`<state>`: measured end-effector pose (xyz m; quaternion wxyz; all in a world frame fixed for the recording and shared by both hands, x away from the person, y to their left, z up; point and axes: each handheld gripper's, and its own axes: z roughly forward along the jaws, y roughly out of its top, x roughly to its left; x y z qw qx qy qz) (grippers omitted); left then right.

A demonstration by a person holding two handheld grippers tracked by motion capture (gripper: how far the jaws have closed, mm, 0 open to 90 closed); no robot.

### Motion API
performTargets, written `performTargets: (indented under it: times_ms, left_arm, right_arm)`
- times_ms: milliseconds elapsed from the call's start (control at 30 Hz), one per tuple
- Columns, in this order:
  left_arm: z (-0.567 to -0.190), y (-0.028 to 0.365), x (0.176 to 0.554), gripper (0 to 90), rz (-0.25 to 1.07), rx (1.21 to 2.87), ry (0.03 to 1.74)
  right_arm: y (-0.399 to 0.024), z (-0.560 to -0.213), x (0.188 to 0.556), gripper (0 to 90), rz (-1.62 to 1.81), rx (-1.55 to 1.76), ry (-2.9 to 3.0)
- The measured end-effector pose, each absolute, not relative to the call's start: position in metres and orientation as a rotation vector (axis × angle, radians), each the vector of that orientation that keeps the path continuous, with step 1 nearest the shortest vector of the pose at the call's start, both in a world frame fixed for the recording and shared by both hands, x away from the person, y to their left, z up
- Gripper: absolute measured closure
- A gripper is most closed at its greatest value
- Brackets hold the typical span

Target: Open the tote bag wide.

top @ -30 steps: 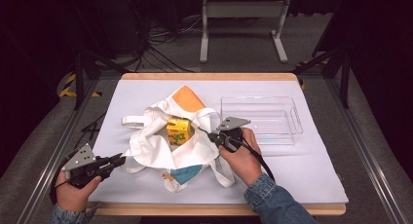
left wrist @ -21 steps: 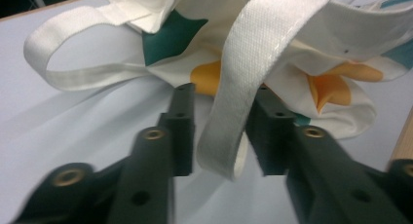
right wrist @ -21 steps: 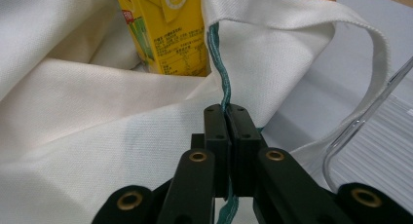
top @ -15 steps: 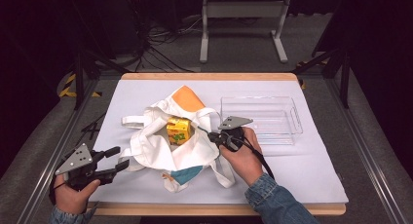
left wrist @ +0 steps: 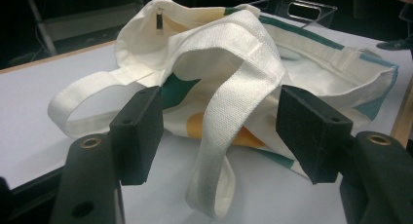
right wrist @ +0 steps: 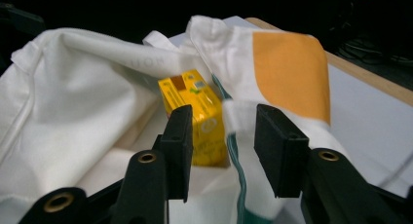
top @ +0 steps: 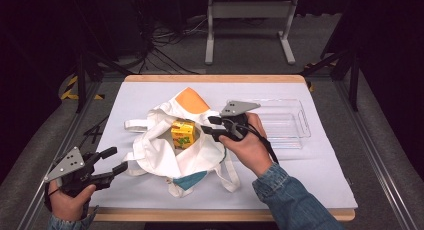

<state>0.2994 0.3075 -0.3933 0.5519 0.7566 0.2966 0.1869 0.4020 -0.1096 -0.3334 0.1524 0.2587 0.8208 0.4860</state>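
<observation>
- Centrally in the high view, a white tote bag (top: 175, 150) lies open on the bench (top: 320, 180), with a yellow carton (top: 183, 134) standing inside its mouth.
- Right of the bag, a clear plastic tray (top: 287, 122) sits on the bench.
- At lower left, the left gripper (top: 112, 160) has just been opening; its jaws stand wide, and in the left gripper view the bag's strap (left wrist: 234, 112) hangs loose between them, unpinched.
- Right gripper (top: 206, 125), just right of the carton, has also been opening; in its own view the jaws stand apart over the bag's rim (right wrist: 234, 117), with the carton just beyond them.

Both tools' jaws just opening: left tool (top: 111, 161), right tool (top: 209, 125).
</observation>
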Motion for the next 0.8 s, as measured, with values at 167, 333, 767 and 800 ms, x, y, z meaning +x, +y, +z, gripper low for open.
performTargets:
  times_ms: [167,333,767,800]
  left_arm:
    - [-0.395,0.308,0.301,36.5,0.429,1.792,0.704]
    - [-0.397,0.308,0.302,38.7,0.415,1.795,0.700]
    - [-0.397,0.308,0.302,41.0,0.405,1.794,0.691]
    - [-0.397,0.308,0.302,41.2,0.407,1.791,0.690]
  right_arm:
    - [-0.083,-0.325,0.420,56.2,1.364,0.681,2.405]
    - [-0.058,-0.327,0.434,54.8,1.328,0.632,2.479]
    - [-0.036,-0.333,0.460,89.2,1.137,0.579,2.475]
    - [-0.038,-0.333,0.464,89.3,1.140,0.598,2.462]
